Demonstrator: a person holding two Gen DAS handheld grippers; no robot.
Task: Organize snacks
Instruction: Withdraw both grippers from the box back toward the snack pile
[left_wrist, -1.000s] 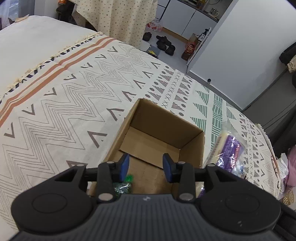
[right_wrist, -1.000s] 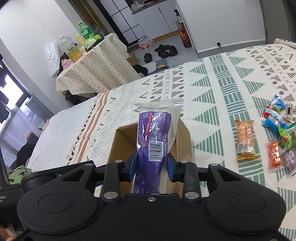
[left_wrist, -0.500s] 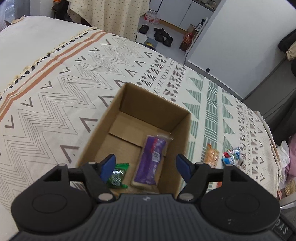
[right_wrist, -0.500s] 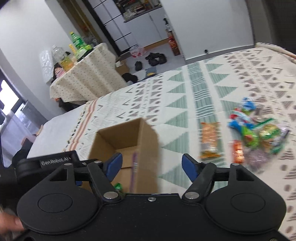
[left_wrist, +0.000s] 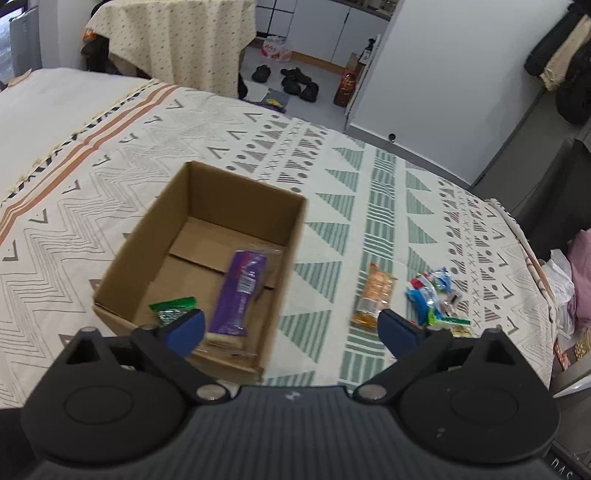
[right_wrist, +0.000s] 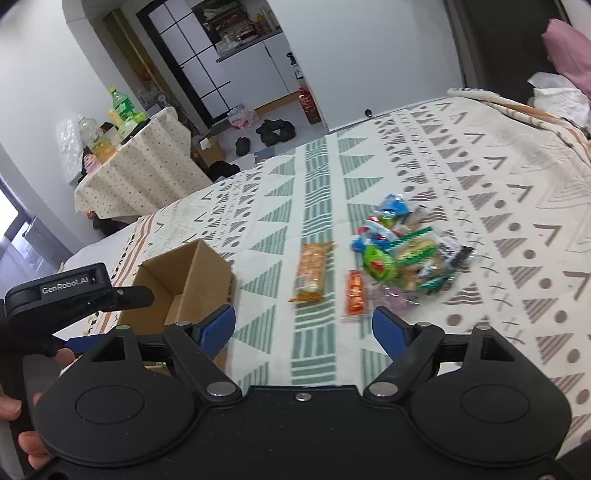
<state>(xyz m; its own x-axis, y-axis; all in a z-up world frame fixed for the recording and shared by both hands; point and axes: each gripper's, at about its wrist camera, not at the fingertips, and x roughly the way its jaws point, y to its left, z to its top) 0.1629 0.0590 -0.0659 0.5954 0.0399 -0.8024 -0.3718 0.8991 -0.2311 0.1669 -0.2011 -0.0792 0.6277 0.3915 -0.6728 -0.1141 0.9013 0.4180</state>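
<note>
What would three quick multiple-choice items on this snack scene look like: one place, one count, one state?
1. Where does the purple packet lie?
A. inside the cardboard box
B. on the blanket
C. in the right gripper

2. How many snacks are in the box?
A. none
B. two
C. five

3. What is between the left gripper fingers?
A. the green packet
B. the orange packet
C. nothing

Answers:
1 A, it rests on the box floor.
2 B, only purple and green packets show.
3 C, its jaws are opening, empty.
</note>
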